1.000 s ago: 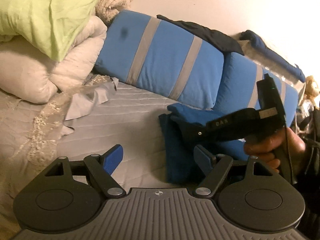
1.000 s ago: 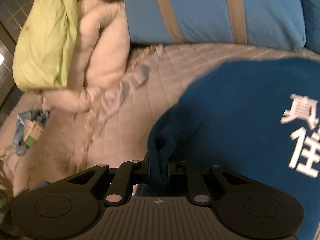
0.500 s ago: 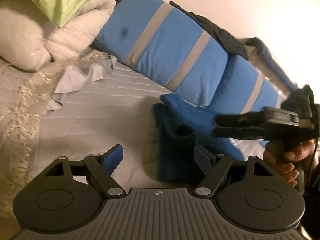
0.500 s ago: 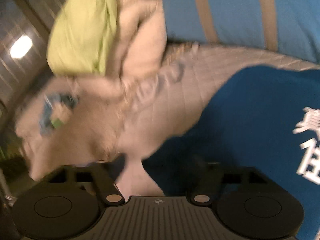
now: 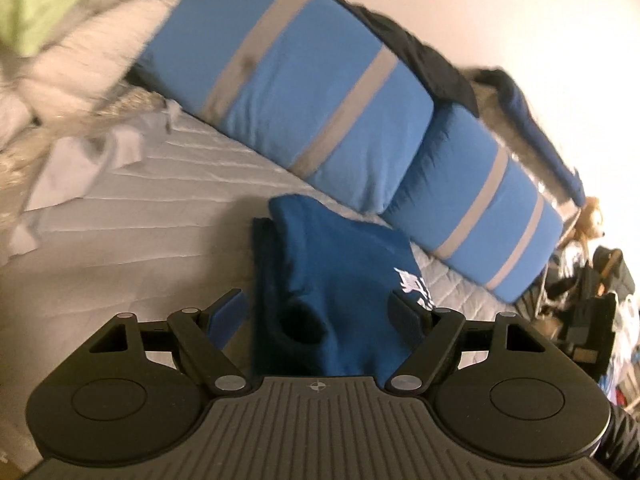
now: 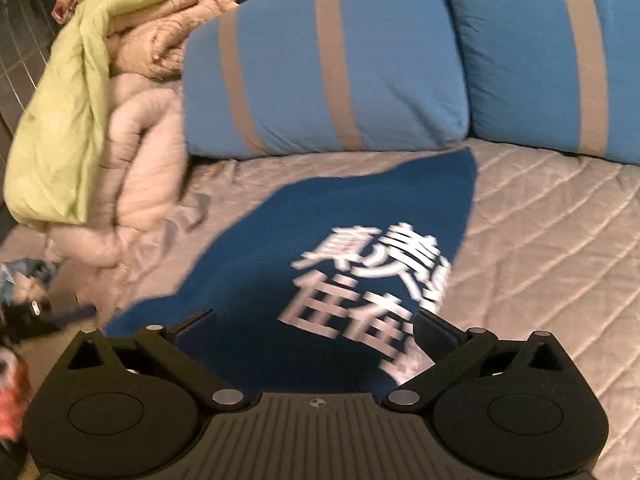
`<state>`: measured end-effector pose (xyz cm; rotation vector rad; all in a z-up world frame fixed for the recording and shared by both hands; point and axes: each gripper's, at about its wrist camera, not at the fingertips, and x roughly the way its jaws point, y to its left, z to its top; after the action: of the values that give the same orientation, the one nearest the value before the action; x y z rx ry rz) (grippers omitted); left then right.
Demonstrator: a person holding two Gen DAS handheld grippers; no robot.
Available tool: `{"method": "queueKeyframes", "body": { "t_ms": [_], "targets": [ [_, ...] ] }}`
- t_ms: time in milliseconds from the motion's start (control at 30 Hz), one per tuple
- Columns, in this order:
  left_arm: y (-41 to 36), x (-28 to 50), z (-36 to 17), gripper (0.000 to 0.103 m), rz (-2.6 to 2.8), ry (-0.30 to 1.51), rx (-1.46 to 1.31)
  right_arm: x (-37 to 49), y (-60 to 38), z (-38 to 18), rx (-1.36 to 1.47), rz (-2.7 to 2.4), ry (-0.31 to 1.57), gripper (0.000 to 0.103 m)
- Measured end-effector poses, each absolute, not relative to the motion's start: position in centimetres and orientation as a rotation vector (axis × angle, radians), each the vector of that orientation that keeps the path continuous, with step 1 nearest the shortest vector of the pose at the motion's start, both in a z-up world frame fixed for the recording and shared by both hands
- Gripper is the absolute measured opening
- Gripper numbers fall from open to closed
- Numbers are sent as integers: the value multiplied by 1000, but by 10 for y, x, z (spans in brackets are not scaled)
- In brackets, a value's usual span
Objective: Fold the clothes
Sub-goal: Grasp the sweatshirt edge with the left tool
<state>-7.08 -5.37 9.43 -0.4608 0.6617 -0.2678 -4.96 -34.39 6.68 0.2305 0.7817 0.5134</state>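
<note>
Right gripper (image 6: 314, 326) jaws were opening wide, nothing pinched, over my blue shirt (image 6: 320, 240); left gripper (image 5: 316, 312) wide too, pillows (image 5: 288, 88) at twelve o'clock.

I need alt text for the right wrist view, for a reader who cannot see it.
A dark blue shirt with white printed characters lies on a quilted grey bed cover, below the right gripper, whose jaws are opening with nothing pinched. Behind are two blue striped pillows and a bundle of cream and green bedding.
</note>
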Motion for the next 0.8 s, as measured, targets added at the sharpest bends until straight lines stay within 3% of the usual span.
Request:
{"method": "queueKeyframes", "body": {
  "t_ms": [267,533,800],
  "targets": [
    [-68,-31,50,78,-166,873,-319,-52,-357,35,219,506,777,103],
    [-45,-27,19,84,-188,951,-404,-45,-376,17,304,535,808,103],
    [-32,-5,14,83,-315,1011,-598,-43,-382,16,349,538,802,103]
  ]
}}
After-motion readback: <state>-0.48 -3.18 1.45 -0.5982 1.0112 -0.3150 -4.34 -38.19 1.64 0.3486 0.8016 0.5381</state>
